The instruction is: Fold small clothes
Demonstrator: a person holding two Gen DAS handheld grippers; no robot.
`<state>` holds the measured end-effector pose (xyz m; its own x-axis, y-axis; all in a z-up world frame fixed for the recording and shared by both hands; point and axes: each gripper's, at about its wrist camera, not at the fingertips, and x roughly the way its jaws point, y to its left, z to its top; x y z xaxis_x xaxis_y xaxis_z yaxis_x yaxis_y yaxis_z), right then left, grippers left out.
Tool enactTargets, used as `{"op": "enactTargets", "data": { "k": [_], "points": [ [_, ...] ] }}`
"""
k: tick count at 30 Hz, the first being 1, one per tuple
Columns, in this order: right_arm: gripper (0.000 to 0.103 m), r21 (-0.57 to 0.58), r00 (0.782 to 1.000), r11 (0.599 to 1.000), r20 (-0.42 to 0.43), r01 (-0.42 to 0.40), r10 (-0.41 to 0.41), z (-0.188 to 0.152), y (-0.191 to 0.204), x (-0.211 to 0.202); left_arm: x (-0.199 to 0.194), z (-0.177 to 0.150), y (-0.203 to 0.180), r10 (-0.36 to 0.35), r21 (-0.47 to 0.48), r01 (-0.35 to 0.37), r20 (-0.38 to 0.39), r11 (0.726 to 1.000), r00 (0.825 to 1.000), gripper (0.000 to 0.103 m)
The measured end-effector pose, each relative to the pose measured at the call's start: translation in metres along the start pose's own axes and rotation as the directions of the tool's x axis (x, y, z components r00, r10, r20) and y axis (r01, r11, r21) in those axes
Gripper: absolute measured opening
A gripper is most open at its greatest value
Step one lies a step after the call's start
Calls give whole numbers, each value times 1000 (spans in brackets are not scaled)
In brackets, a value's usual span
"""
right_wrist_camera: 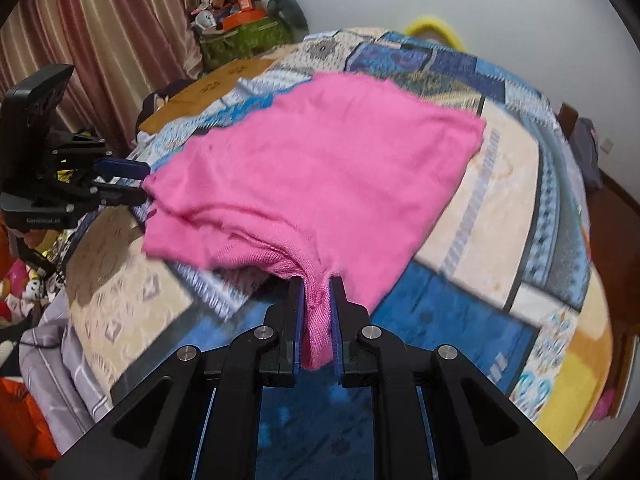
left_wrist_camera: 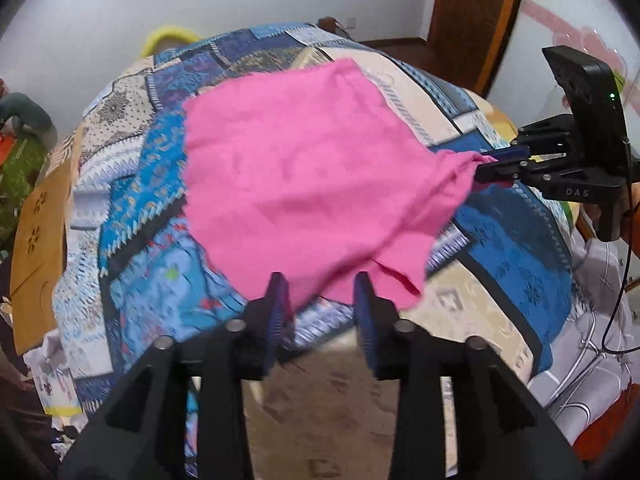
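A pink knit garment (left_wrist_camera: pixel 304 168) lies spread on a patchwork bedspread (left_wrist_camera: pixel 132 216); it also shows in the right wrist view (right_wrist_camera: pixel 320 168). My right gripper (right_wrist_camera: pixel 317 292) is shut on a bunched corner of the garment and lifts that edge; it appears from the side in the left wrist view (left_wrist_camera: pixel 486 164). My left gripper (left_wrist_camera: pixel 322 284) is open, its fingers on either side of the garment's near edge with a gap between them. In the right wrist view the left gripper (right_wrist_camera: pixel 142 182) touches the garment's left corner.
The bedspread (right_wrist_camera: pixel 500 184) covers a bed. A brown cardboard sheet (left_wrist_camera: pixel 38 240) lies at the bed's left side. A grey patterned sheet (left_wrist_camera: pixel 592 340) hangs at the right. Curtains (right_wrist_camera: pixel 100 40) and a cluttered pile (right_wrist_camera: pixel 244 12) stand beyond the bed.
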<state>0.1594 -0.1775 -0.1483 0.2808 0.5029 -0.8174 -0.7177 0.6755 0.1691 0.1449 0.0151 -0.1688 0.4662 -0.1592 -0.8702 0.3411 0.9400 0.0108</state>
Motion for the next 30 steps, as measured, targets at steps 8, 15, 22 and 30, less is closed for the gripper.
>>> {"op": "enactTargets", "data": {
  "k": [8, 15, 22, 30],
  "points": [
    [27, 3, 1000, 1000, -5, 19, -19, -19, 12, 0, 1, -3, -30, 48, 20, -49, 12, 999, 999, 77],
    [39, 24, 999, 998, -1, 51, -51, -27, 11, 3, 26, -5, -43, 191, 125, -192, 21, 973, 981, 89],
    [39, 58, 1000, 998, -12, -18, 19, -28, 14, 12, 27, 2, -25, 166, 44, -169, 61, 985, 984, 34],
    [38, 13, 999, 999, -19, -33, 33, -25, 25, 23, 13, 1, -4, 122, -35, -119, 72, 992, 990, 7]
  ]
}}
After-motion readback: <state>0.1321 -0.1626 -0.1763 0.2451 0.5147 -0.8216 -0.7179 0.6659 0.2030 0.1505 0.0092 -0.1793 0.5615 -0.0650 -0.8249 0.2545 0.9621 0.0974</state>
